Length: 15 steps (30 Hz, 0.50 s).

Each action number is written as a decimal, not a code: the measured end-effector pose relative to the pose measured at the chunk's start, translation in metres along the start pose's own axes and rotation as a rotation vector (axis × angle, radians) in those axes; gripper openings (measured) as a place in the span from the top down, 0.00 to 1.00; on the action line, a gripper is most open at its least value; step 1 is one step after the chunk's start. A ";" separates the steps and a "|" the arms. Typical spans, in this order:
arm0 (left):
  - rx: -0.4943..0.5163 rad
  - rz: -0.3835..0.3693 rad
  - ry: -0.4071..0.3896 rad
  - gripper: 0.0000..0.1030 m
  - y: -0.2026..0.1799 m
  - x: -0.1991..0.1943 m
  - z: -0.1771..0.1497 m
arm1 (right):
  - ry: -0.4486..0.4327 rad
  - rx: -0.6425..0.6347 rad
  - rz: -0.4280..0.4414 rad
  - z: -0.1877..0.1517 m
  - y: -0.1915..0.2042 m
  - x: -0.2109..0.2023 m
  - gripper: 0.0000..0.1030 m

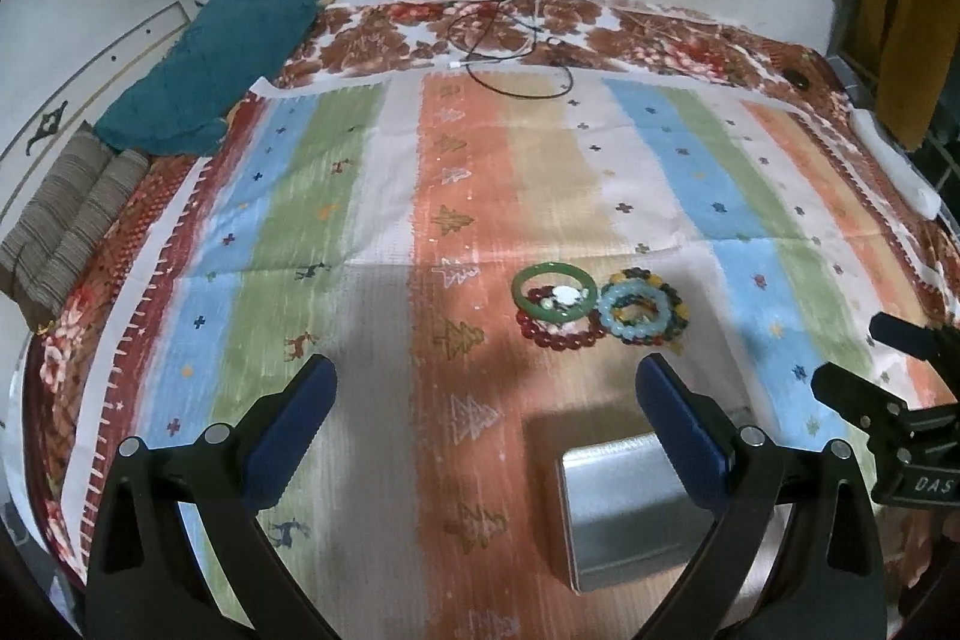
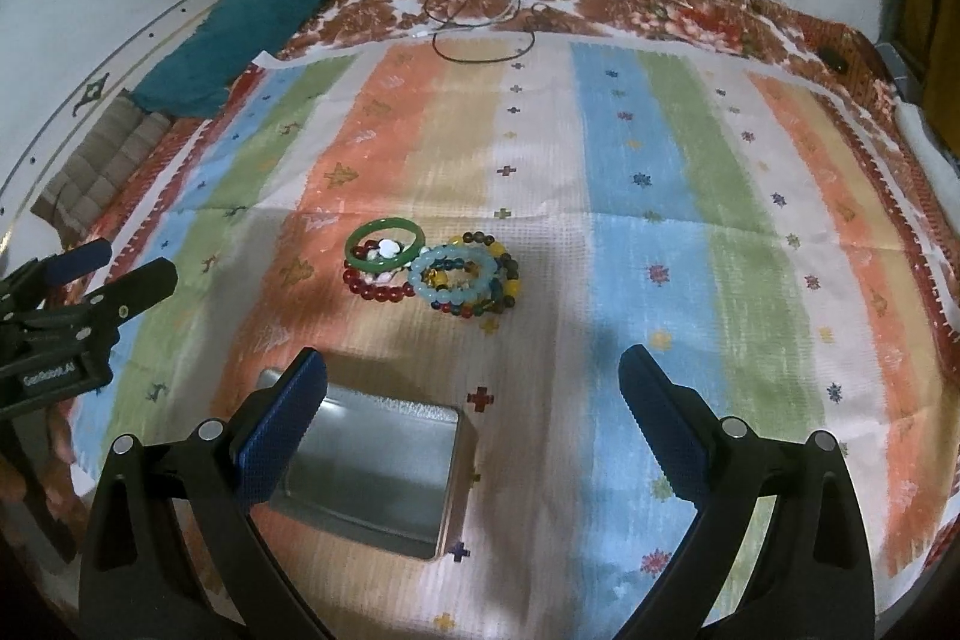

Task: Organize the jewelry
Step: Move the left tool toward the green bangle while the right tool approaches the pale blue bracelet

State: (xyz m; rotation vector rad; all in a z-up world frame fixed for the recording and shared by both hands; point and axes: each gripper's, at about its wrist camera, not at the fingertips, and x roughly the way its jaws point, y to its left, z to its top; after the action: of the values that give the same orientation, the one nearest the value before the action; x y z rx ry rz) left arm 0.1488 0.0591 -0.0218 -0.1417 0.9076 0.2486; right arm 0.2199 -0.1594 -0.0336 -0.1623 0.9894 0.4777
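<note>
A heap of jewelry lies on a striped cloth: a green bangle point(image 1: 555, 294) point(image 2: 385, 250) over a red bead bracelet point(image 1: 561, 336) point(image 2: 377, 287), and beside them a pale blue bead bracelet point(image 1: 637, 315) point(image 2: 454, 273) on a multicolour bead bracelet point(image 1: 677, 303) point(image 2: 493, 280). An open, empty metal tin point(image 1: 630, 514) point(image 2: 372, 472) sits nearer than the heap. My left gripper point(image 1: 486, 388) is open and empty, left of the tin. My right gripper point(image 2: 474, 382) is open and empty, above the tin's right side; it also shows in the left wrist view point(image 1: 852, 358).
The striped cloth point(image 1: 336, 232) point(image 2: 660, 196) covers a floral bedspread point(image 1: 540, 22). A teal pillow point(image 1: 216, 64) and a folded striped blanket point(image 1: 66, 220) lie at the far left. Cables point(image 1: 510, 58) trail from the wall. A white power strip point(image 1: 894, 166) lies at the right edge.
</note>
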 end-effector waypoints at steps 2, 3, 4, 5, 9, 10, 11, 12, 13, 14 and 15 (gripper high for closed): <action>-0.003 0.000 0.011 0.05 0.001 0.007 0.004 | 0.007 -0.001 -0.005 0.003 -0.001 0.005 0.04; 0.001 0.001 0.019 0.05 0.001 0.012 0.007 | 0.013 -0.001 -0.005 0.005 -0.001 0.009 0.04; 0.004 0.001 0.026 0.06 0.001 0.016 0.009 | 0.018 0.001 -0.004 0.007 -0.001 0.011 0.04; 0.006 0.000 0.033 0.05 0.000 0.020 0.011 | 0.022 0.002 -0.004 0.009 -0.001 0.014 0.04; 0.003 -0.002 0.057 0.06 0.001 0.034 0.017 | 0.043 -0.003 -0.003 0.014 -0.001 0.024 0.04; 0.000 -0.005 0.064 0.06 0.002 0.038 0.018 | 0.049 -0.003 -0.004 0.015 0.000 0.027 0.04; -0.003 -0.008 0.073 0.06 0.003 0.042 0.019 | 0.055 -0.003 -0.004 0.017 0.000 0.031 0.04; -0.003 -0.010 0.084 0.06 0.004 0.048 0.021 | 0.059 -0.004 -0.005 0.018 0.000 0.033 0.04; -0.004 -0.007 0.091 0.06 0.005 0.052 0.021 | 0.063 -0.006 -0.005 0.020 0.000 0.035 0.04; -0.006 -0.005 0.097 0.06 0.006 0.056 0.022 | 0.069 -0.008 -0.005 0.021 0.001 0.038 0.04; -0.009 -0.006 0.109 0.06 0.008 0.062 0.023 | 0.074 -0.009 -0.003 0.022 0.001 0.041 0.04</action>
State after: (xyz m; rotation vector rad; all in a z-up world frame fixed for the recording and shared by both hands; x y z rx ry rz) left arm 0.2008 0.0812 -0.0571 -0.1671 1.0144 0.2412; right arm 0.2549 -0.1377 -0.0559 -0.1905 1.0597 0.4757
